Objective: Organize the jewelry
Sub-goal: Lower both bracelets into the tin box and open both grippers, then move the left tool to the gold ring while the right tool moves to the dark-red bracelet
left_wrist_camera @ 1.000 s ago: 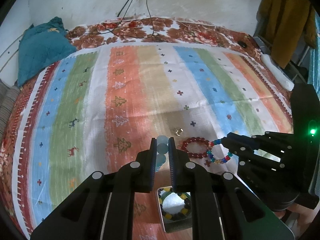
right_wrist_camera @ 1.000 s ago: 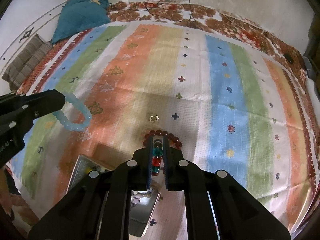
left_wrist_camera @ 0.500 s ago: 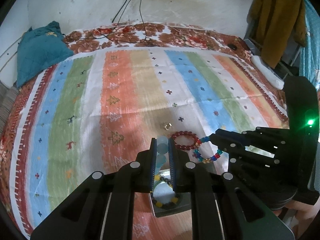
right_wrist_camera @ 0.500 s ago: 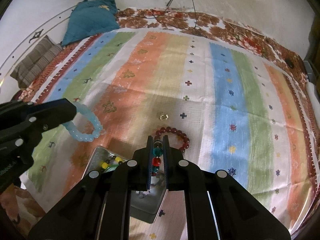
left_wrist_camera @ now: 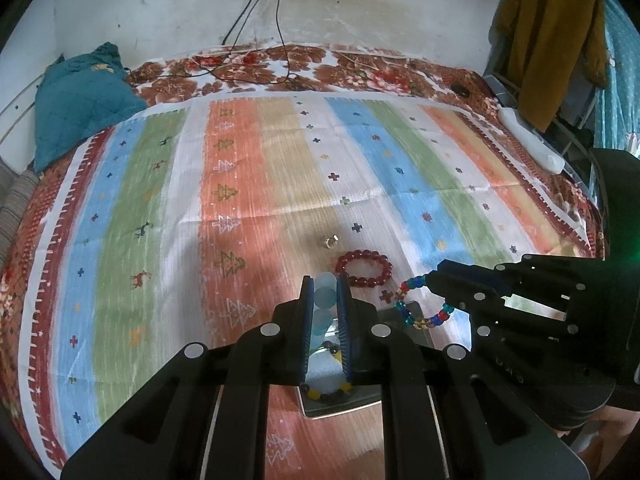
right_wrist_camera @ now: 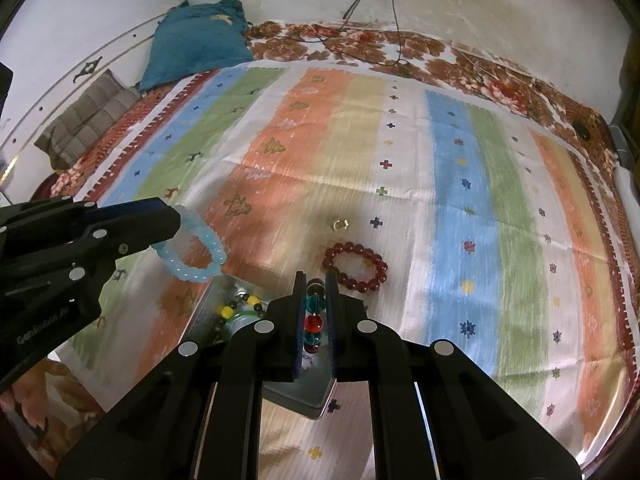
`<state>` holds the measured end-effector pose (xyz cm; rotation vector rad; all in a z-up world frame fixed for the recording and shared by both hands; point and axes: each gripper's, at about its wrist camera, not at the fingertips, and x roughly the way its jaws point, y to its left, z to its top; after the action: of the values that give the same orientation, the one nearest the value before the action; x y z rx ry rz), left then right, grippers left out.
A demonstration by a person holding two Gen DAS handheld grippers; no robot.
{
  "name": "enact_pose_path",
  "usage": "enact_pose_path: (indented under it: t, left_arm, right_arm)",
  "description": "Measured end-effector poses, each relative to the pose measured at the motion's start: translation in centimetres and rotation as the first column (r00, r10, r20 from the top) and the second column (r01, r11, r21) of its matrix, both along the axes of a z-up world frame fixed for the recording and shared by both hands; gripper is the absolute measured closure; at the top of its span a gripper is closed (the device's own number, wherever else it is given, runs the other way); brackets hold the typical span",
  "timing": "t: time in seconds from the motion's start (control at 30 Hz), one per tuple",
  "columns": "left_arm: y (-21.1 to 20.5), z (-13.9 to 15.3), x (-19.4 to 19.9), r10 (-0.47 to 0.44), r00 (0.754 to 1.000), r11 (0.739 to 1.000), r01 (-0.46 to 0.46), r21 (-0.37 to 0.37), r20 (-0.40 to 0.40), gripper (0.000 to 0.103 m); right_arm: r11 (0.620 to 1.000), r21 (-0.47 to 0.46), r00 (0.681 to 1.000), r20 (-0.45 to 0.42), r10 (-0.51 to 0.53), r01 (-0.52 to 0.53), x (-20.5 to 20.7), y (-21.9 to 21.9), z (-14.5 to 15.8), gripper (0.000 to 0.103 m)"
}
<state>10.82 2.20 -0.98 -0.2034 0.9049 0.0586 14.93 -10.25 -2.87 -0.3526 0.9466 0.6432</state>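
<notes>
My left gripper (left_wrist_camera: 325, 280) is shut on a pale blue bead bracelet (left_wrist_camera: 325, 300), which also shows in the right wrist view (right_wrist_camera: 192, 252), held above the striped bedspread. My right gripper (right_wrist_camera: 316, 280) is shut on a multicoloured bead bracelet (right_wrist_camera: 314, 320), which hangs from it in the left wrist view (left_wrist_camera: 420, 312). Both hover over a small metal tin (right_wrist_camera: 304, 396) that holds a black-and-yellow bead bracelet (right_wrist_camera: 240, 306). A dark red bead bracelet (left_wrist_camera: 363, 263) and a small gold ring (left_wrist_camera: 330, 241) lie on the spread beyond.
A teal pillow (left_wrist_camera: 80, 100) and a folded grey blanket (right_wrist_camera: 88, 116) lie at the far left of the bed. Black cables (left_wrist_camera: 260, 52) trail from the wall onto the floral sheet. Clothes (left_wrist_camera: 552, 40) hang at the right.
Both grippers have lifted and pulled back with their bracelets, and now hang over the tin. The red bracelet and the ring have not moved.
</notes>
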Motion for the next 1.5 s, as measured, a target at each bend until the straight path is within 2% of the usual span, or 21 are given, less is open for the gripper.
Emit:
enact_pose_path:
  t: [0.3,0.5,0.53,0.6,0.67,0.83,1.03,1.1,1.3,1.4,1.5]
  left_arm:
    - [-1.0,0.0,-1.9,-0.019,1.0,1.0,0.019,-0.02,0.0,0.092]
    - [-1.7,-0.4,-2.4,-0.019,1.0,1.0,0.019,-0.002,-0.021,0.091]
    - [-1.7,-0.3,-2.5,-0.013,1.0,1.0,0.013,0.006,-0.016,0.091]
    - [-1.5,-0.2,-2.6,-0.007,1.0,1.0,0.007,0.005,-0.016,0.091]
    - [-1.3,-0.3,-2.5,0.002,1.0,1.0,-0.002,0.007,-0.026,0.09]
    - [-0.9,-0.7,-2.2,0.018,0.999,1.0,-0.018,0.015,-0.038,0.079]
    - [-0.7,-1.1,-1.6,0.029,0.998,0.999,-0.027,0.028,-0.052,0.068]
    - [-0.6,-1.4,-1.4,0.031,0.998,0.999,-0.029,0.037,-0.06,0.066]
    - [-0.2,-1.7,-0.6,0.046,0.997,0.998,-0.043,0.04,-0.07,0.06]
    - [-0.1,-1.8,-0.1,0.053,0.996,0.998,-0.05,0.042,-0.073,0.057]
    - [-0.4,-1.8,0.9,0.045,0.996,0.997,-0.039,0.069,-0.08,0.05]
  right_arm:
    - [1.0,-0.014,1.0,-0.008,0.002,-0.002,-1.3,-0.6,-0.4,0.093]
    - [0.999,-0.044,1.0,-0.005,-0.015,0.015,-1.7,-0.9,-0.9,0.091]
    - [0.999,-0.048,1.0,-0.006,-0.022,0.021,-1.7,-1.0,-1.0,0.09]
    - [0.998,-0.049,0.999,-0.013,-0.043,0.042,-1.3,-1.4,-1.2,0.08]
    - [0.997,-0.052,0.998,-0.017,-0.059,0.058,-0.9,-1.7,-1.2,0.078]
    - [0.994,-0.063,0.995,-0.028,-0.094,0.092,0.0,-2.3,-1.5,0.078]
    - [0.99,-0.085,0.992,-0.038,-0.119,0.116,0.7,-2.6,-2.0,0.072]
    - [0.987,-0.096,0.991,-0.037,-0.13,0.126,1.0,-2.7,-2.2,0.067]
    - [0.983,-0.11,0.988,-0.048,-0.15,0.144,2.0,-2.8,-2.7,0.06]
    - [0.98,-0.117,0.984,-0.058,-0.166,0.158,2.7,-2.9,-3.1,0.06]
    - [0.978,-0.131,0.983,-0.071,-0.171,0.161,3.1,-2.7,-3.7,0.059]
